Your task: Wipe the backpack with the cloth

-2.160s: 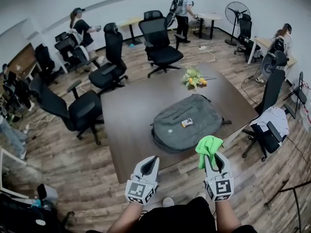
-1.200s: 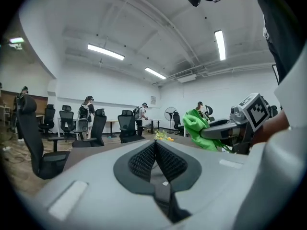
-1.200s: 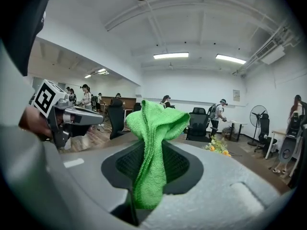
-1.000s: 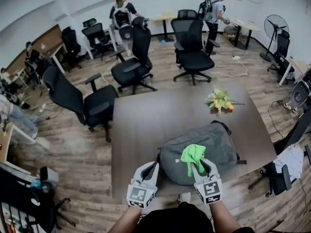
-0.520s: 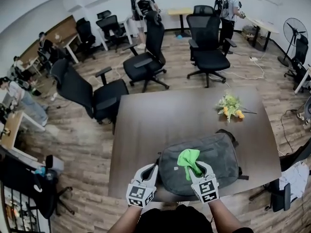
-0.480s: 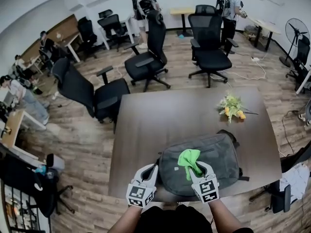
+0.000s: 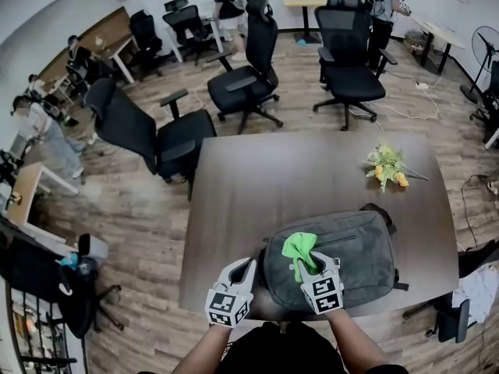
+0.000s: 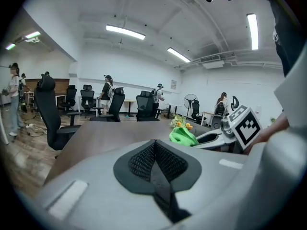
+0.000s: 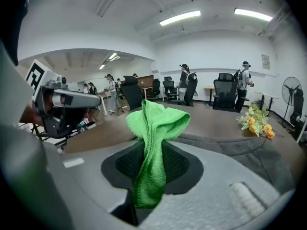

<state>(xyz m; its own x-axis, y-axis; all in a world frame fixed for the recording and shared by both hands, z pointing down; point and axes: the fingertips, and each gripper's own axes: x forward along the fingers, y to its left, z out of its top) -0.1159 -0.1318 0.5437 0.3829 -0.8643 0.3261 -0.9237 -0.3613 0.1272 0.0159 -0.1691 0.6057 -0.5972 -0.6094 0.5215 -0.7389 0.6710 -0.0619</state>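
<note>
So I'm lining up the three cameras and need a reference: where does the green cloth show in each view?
Head view: green cloth low centre, in the right tool, over the backpack.
Left gripper view: cloth right of centre, beside the right tool.
Right gripper view: cloth dead centre, pinched between the jaws.
Shared landmark: the yellow flowers on the table, seen in all three.

cloth (image 7: 299,247) bright green | backpack (image 7: 355,244) grey | table (image 7: 257,185) dark brown

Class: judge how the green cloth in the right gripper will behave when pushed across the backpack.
Likely floppy: the green cloth folds over and droops above the right gripper's shut jaws. Probably light and grippy, given its fuzzy pile. It may bunch against the backpack.
</note>
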